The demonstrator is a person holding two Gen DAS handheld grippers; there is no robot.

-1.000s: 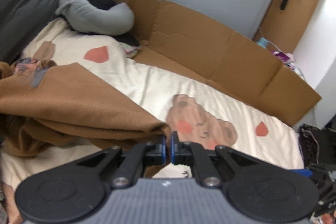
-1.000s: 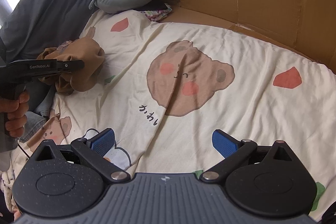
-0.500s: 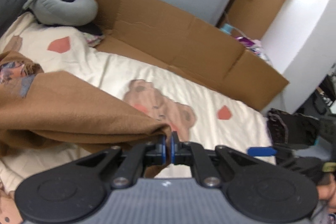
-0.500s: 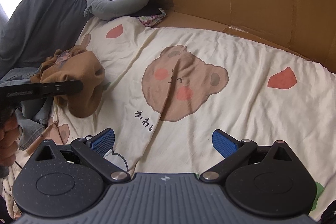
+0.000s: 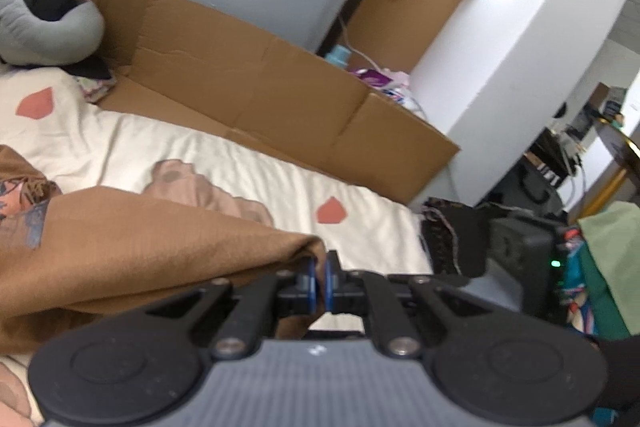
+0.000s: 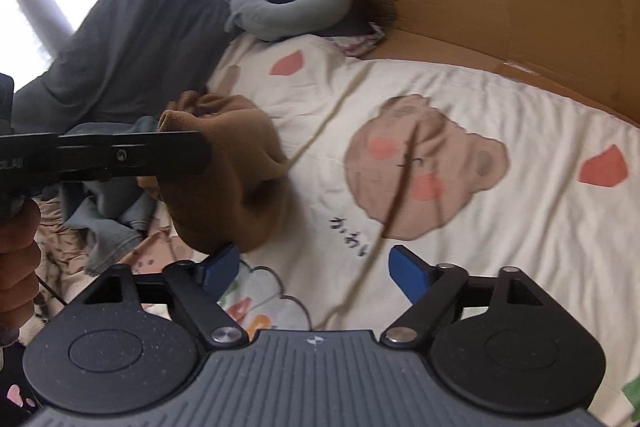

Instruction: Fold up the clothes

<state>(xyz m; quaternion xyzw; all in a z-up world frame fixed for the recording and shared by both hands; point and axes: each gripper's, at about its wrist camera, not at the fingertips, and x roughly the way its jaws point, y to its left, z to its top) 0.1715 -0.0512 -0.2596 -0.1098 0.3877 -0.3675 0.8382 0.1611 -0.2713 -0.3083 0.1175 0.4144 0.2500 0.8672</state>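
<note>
The left claw (image 5: 319, 281) is pinched tight on an edge of the brown garment (image 5: 140, 239), which trails off to its left and hangs lifted above the bed sheet (image 5: 248, 171). In the right wrist view that garment (image 6: 236, 183) droops in a bunched lump just ahead of the right claw's left finger, clear of the gap. The right claw (image 6: 314, 267) is closing with nothing between its jaws; only the bear-printed sheet lies beyond them. The likeliest trouble is that it shuts on air or nips the sheet instead of the cloth, since the hanging fabric sits off to its left and not between the pads. The left claw's grip also looks shallow, right at the hem, so a tug could pull the cloth free. A grey garment (image 6: 108, 211) lies beneath the brown one and might get caught up too.
</note>
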